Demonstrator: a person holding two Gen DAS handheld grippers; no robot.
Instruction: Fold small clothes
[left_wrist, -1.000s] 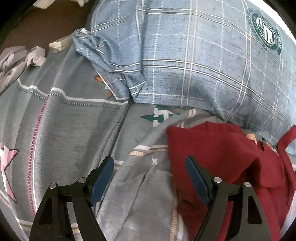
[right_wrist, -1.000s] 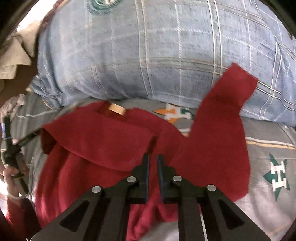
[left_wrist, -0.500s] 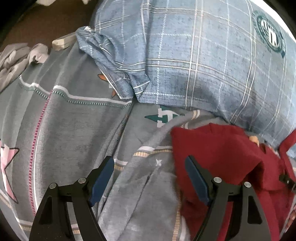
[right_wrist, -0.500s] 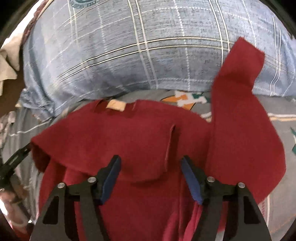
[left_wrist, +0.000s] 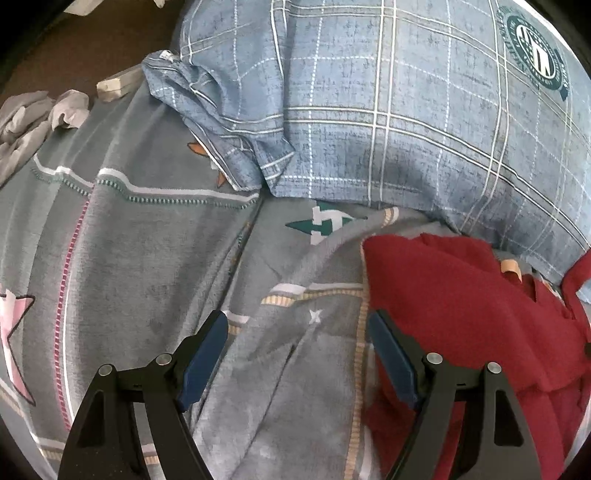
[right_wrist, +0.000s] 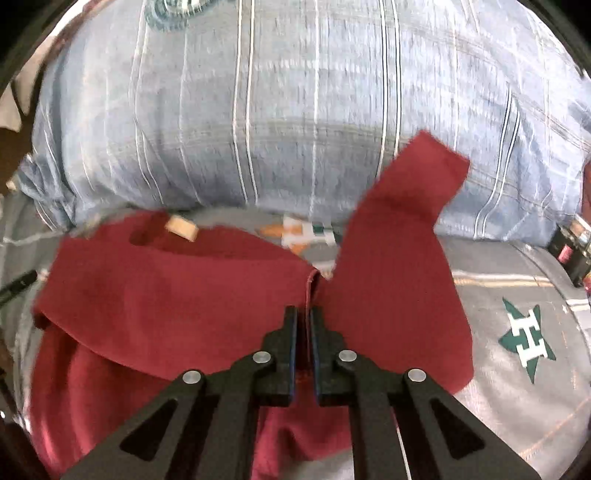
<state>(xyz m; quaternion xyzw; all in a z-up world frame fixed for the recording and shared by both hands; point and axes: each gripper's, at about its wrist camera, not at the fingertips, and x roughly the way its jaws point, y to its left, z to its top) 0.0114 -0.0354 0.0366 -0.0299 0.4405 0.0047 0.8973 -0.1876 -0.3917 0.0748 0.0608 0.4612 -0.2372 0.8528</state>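
Observation:
A dark red shirt (right_wrist: 177, 306) lies on a grey patterned bedsheet (right_wrist: 517, 387), its tan neck label (right_wrist: 181, 228) toward the pillow. One sleeve (right_wrist: 402, 229) sticks up against the pillow. My right gripper (right_wrist: 303, 317) is shut on a fold edge of the red shirt at its middle. In the left wrist view the red shirt (left_wrist: 461, 314) lies at the right. My left gripper (left_wrist: 295, 350) is open and empty over the sheet, its right finger (left_wrist: 391, 354) at the shirt's left edge.
A blue plaid pillow (left_wrist: 406, 110) (right_wrist: 277, 110) lies along the far side of the bed. Pale grey clothes (left_wrist: 33, 118) lie bunched at the far left. A small dark device (right_wrist: 570, 251) sits at the right edge. The bedsheet (left_wrist: 147, 258) is wrinkled.
My right gripper was shut, opened half a second ago, and has now shut again on the shirt's fold edge. The view is blurred by motion. My left gripper stayed open and shifted slightly.

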